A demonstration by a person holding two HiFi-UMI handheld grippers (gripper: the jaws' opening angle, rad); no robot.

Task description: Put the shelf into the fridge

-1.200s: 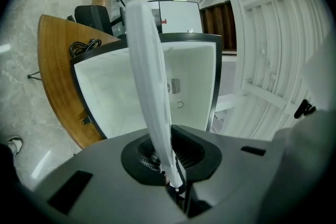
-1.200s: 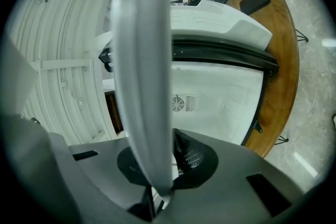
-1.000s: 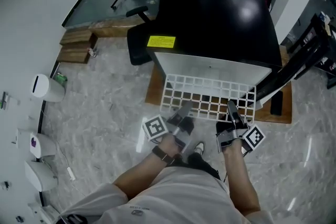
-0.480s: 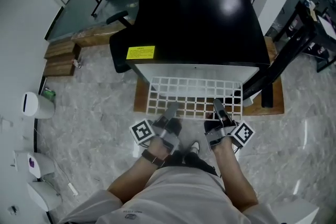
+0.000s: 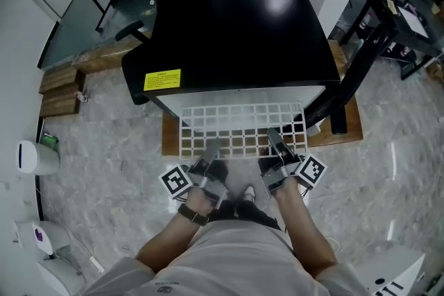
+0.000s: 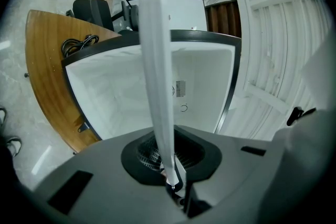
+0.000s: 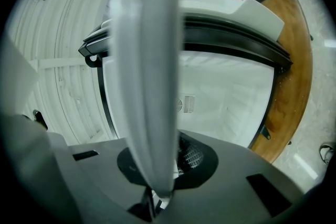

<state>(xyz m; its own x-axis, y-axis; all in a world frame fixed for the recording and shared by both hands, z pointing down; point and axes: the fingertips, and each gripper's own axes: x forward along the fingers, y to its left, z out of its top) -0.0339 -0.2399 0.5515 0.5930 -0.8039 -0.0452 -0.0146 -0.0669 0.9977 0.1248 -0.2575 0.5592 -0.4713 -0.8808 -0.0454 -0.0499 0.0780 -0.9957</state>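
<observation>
A white wire-grid shelf [image 5: 239,129] is held level in front of a black mini fridge [image 5: 239,31], its far edge under the fridge's top. My left gripper [image 5: 209,149] is shut on the shelf's near edge at the left, and my right gripper [image 5: 272,138] is shut on that edge at the right. In the left gripper view the shelf [image 6: 157,71] shows edge-on as a white strip pinched at the gripper [image 6: 173,186], before the fridge's white interior [image 6: 110,97]. The right gripper view gives the same: shelf [image 7: 149,76], gripper [image 7: 155,194], interior [image 7: 226,97].
The fridge door [image 5: 343,83] stands open to the right, its inner racks [image 6: 273,55] close beside the shelf. The fridge sits on a wooden board [image 5: 170,141] on a marble floor. A black chair [image 5: 135,69] is at the fridge's left. White bins [image 5: 31,157] line the left wall.
The shelf and both grippers have moved toward the fridge, with fewer grid rows showing outside it. The person has come closer to the fridge.
</observation>
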